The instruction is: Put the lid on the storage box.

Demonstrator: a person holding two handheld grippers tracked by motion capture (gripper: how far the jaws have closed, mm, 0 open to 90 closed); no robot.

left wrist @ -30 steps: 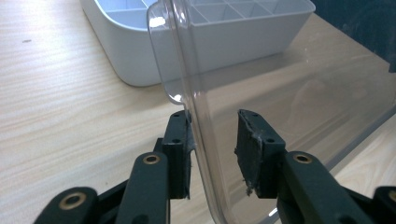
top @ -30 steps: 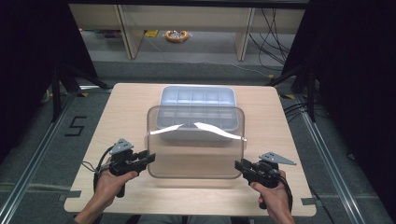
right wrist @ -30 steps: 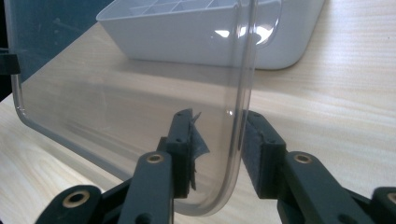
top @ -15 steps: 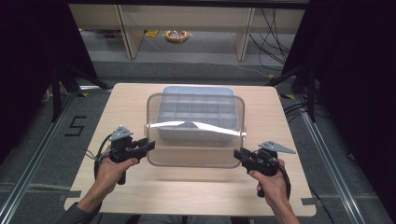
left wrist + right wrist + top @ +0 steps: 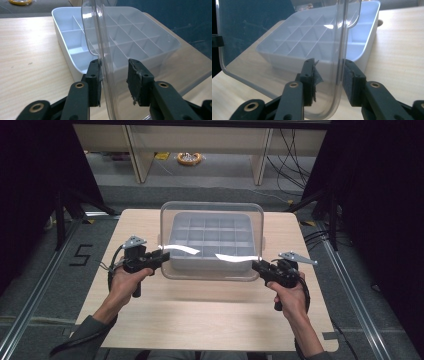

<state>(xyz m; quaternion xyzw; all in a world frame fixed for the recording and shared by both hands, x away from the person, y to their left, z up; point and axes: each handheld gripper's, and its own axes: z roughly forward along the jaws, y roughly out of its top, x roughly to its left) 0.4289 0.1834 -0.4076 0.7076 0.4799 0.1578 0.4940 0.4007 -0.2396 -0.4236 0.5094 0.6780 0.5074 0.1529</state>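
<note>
A clear plastic lid (image 5: 211, 220) hangs tilted up on edge over a white tray (image 5: 67, 30) divided into several compartments, which rests on the wooden table (image 5: 200, 320). My left gripper (image 5: 165, 257) is shut on the lid's left rim, and in the left gripper view (image 5: 113, 80) that rim runs up between the pads. My right gripper (image 5: 256, 266) is shut on the lid's right rim. The right gripper view (image 5: 329, 78) shows the lid's curved edge (image 5: 339, 62) between the jaws, with the tray (image 5: 367, 37) behind it.
The table's near half lies bare in front of the tray. A yellow ring-shaped object (image 5: 189, 158) lies on the floor beyond the table, by shelf legs and cables. Dark curtains flank both sides. A "5" mark (image 5: 80, 254) is on the floor at the left.
Both hands have moved forward and up with the lid. The lid has swung from lying nearly flat in front of the tray to standing tilted up over it.
</note>
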